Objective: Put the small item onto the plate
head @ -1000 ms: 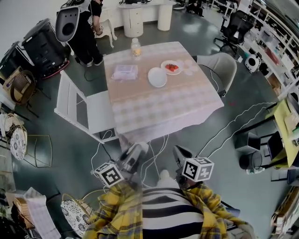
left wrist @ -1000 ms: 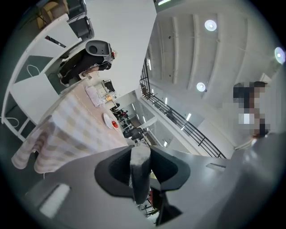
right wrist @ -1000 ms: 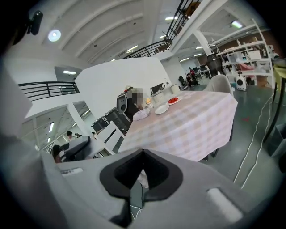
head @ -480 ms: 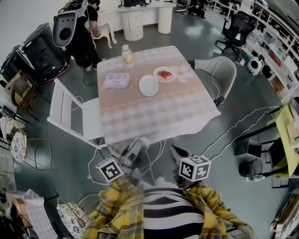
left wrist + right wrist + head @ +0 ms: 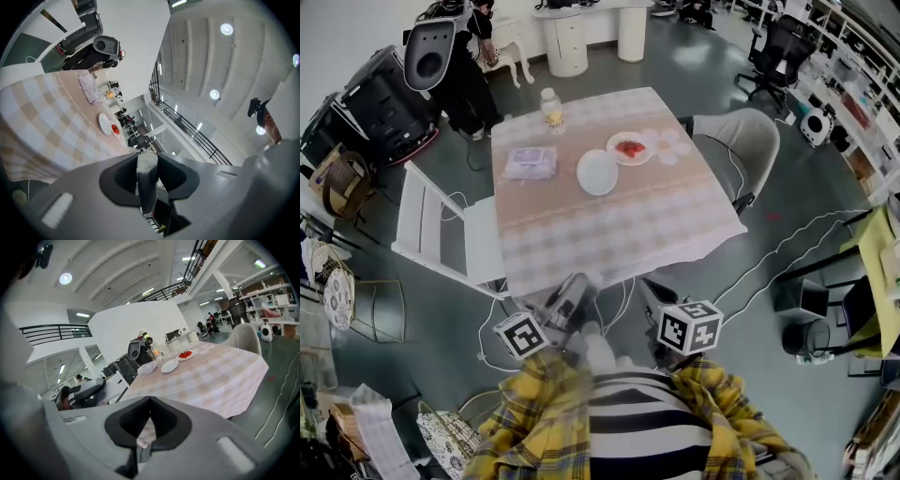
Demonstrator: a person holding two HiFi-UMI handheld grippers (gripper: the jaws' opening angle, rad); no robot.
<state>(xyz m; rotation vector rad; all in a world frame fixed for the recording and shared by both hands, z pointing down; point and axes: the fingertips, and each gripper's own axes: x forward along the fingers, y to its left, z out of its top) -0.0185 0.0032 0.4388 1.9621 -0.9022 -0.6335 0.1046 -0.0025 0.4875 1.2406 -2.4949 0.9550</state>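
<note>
A table with a checked cloth (image 5: 619,220) stands ahead of me. On its far half lies an empty white plate (image 5: 596,172), also seen as the plate (image 5: 169,366). Just right of it a smaller plate carries red pieces (image 5: 630,147). Both grippers hang low in front of my body, short of the table's near edge and far from the plates. The left gripper (image 5: 578,286) points at the cloth's hanging edge. In its own view the left gripper (image 5: 147,161) has its jaws together with nothing visibly held. The right gripper (image 5: 649,287), seen again as the right gripper (image 5: 149,401), is shut and empty.
A bottle (image 5: 550,109) and a packet of wipes (image 5: 531,162) sit at the table's far left. A white chair (image 5: 441,239) stands on the left and a grey chair (image 5: 739,141) on the right. Cables (image 5: 787,246) trail over the floor. A person (image 5: 469,66) stands beyond the table.
The head view has shifted, so the table now sits further left and slightly higher in the picture. Both grippers stay low by my body, with their jaws unchanged.
</note>
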